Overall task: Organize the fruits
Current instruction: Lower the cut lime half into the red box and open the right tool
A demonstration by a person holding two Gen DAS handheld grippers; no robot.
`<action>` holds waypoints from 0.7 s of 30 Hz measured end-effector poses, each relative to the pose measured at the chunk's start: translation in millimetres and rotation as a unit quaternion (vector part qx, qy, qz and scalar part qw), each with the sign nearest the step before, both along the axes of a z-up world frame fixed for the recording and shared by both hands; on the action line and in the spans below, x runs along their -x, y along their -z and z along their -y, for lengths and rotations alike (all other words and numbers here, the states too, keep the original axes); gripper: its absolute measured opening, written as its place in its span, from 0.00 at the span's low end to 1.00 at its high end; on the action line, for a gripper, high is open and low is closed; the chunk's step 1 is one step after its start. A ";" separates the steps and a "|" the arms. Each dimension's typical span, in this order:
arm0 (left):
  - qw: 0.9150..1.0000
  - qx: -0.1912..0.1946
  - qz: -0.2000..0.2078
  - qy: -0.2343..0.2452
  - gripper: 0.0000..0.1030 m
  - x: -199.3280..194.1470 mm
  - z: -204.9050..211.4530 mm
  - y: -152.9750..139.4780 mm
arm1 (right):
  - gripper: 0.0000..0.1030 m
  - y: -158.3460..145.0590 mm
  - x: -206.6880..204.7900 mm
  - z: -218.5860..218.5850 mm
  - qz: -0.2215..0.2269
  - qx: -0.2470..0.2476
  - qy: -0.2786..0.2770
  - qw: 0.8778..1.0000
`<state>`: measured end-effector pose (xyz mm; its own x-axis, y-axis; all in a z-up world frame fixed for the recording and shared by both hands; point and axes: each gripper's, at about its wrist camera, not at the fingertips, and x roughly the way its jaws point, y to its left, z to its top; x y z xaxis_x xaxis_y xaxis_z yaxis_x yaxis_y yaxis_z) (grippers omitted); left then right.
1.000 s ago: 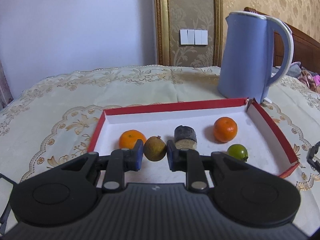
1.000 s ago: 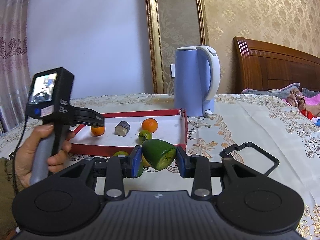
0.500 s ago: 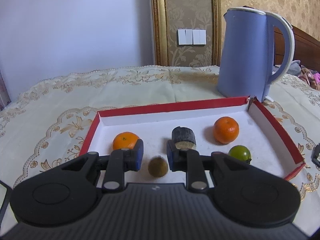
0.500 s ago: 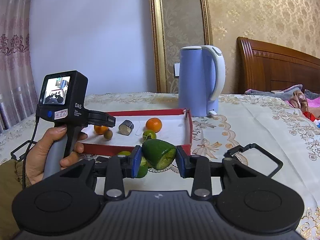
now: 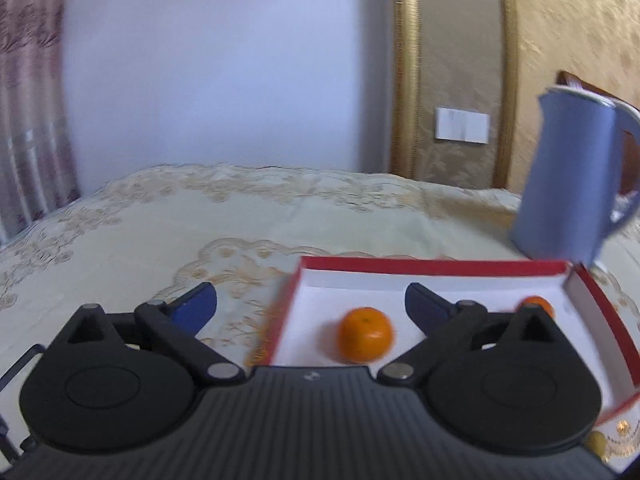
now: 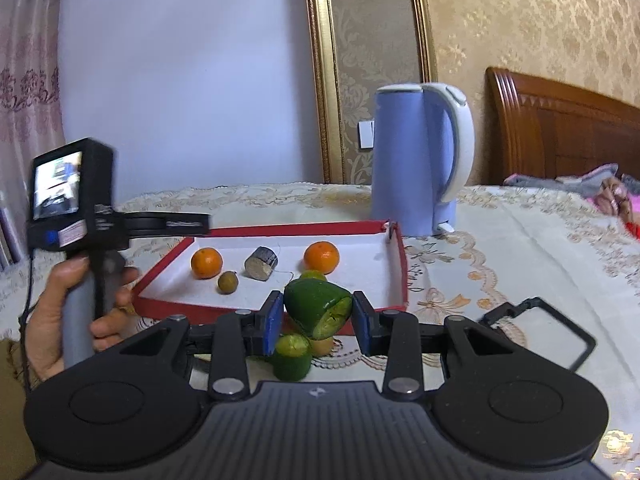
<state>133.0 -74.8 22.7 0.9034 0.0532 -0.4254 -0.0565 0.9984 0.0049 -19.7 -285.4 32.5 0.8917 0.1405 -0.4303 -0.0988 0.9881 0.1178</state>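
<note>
My left gripper (image 5: 310, 300) hangs over the left end of the red-rimmed white tray (image 5: 432, 266), its jaws opening wide with nothing gripped. An orange (image 5: 365, 334) lies in the tray beyond the fingers; a second orange (image 5: 536, 306) peeks from behind the right finger. My right gripper (image 6: 316, 316) is shut on a cut green fruit piece (image 6: 318, 308), held just short of the tray (image 6: 280, 232). The tray holds two oranges (image 6: 206, 262), a small brown fruit (image 6: 228, 282), a dark cylindrical piece (image 6: 262, 262) and a green fruit (image 6: 312, 276).
A blue kettle (image 6: 416, 160) stands behind the tray's right corner. A green fruit (image 6: 292, 354) and a yellowish one (image 6: 320, 346) lie on the embroidered cloth under my right gripper. A hand (image 6: 60, 312) holds the left gripper (image 6: 76, 200). A wooden headboard stands at the right.
The left gripper let the small brown fruit drop into the tray, then opened wide and swung left. The right gripper carried the green piece slightly closer to the tray.
</note>
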 end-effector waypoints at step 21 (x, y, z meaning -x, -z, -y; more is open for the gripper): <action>1.000 -0.026 -0.002 0.015 1.00 4.1 12.1 3.0 | 0.35 13.1 -155.9 9.4 -0.031 0.041 0.060 0.997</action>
